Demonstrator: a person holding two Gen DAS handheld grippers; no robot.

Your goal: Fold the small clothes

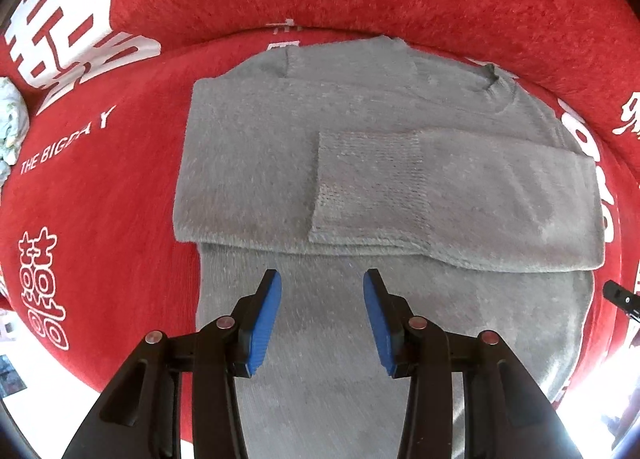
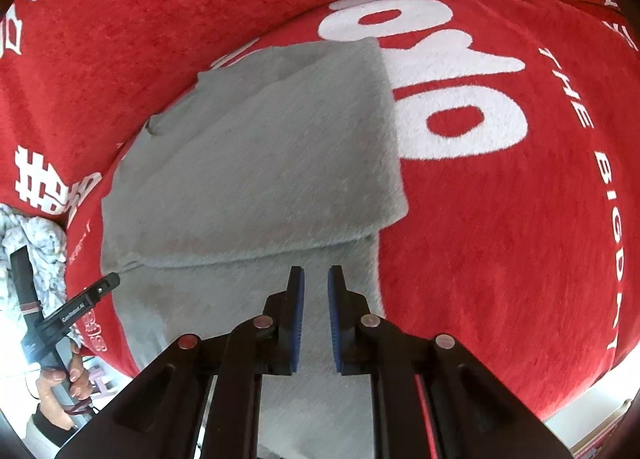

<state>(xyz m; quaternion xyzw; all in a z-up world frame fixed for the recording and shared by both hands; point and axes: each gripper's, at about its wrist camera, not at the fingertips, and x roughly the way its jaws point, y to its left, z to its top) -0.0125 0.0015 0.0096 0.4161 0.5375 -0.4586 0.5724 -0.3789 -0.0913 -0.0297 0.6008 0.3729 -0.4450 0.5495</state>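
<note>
Sweater on red "THE BIGDAY" blanket.

Fuzzy grey knit sweater on plush red blanket.

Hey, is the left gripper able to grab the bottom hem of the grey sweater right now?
Probably yes. The left gripper hangs over the grey sweater, tongs apart with nothing between them. The lower body of the sweater lies flat and uncovered on the red blanket; the hem itself is out of view below.
</note>
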